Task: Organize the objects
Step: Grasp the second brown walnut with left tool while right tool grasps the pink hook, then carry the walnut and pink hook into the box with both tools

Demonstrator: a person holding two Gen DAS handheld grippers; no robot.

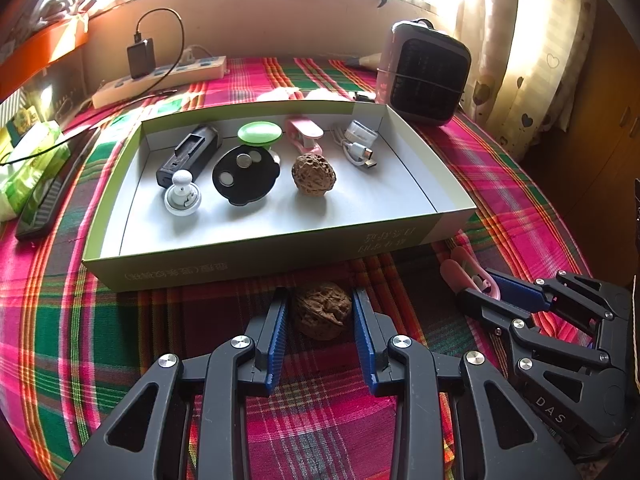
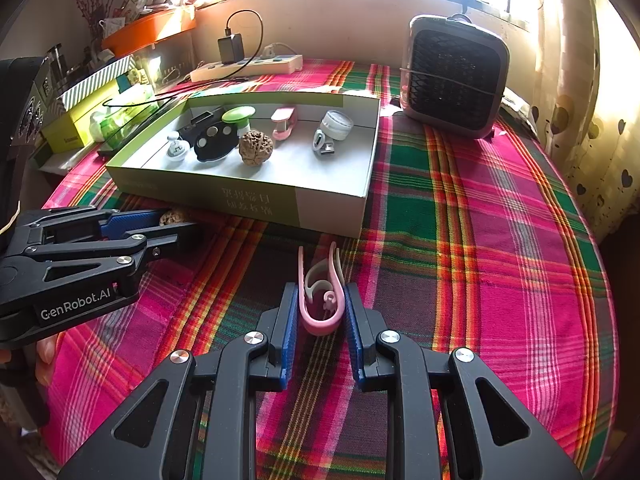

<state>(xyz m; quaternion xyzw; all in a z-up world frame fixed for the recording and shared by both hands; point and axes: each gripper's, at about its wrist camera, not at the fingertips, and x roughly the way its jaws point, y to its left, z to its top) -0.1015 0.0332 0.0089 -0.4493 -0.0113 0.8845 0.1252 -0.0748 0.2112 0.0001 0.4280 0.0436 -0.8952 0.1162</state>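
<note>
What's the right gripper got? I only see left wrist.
Observer: The right gripper is shut on a pink clip, with a pad on each side of its bent end.
Operator: Which way does it point?
Observer: Its open ends point toward the box.
Operator: Anything behind the left gripper?
Observer: A hand shows at the rear of the left gripper, low left in the right wrist view.
</note>
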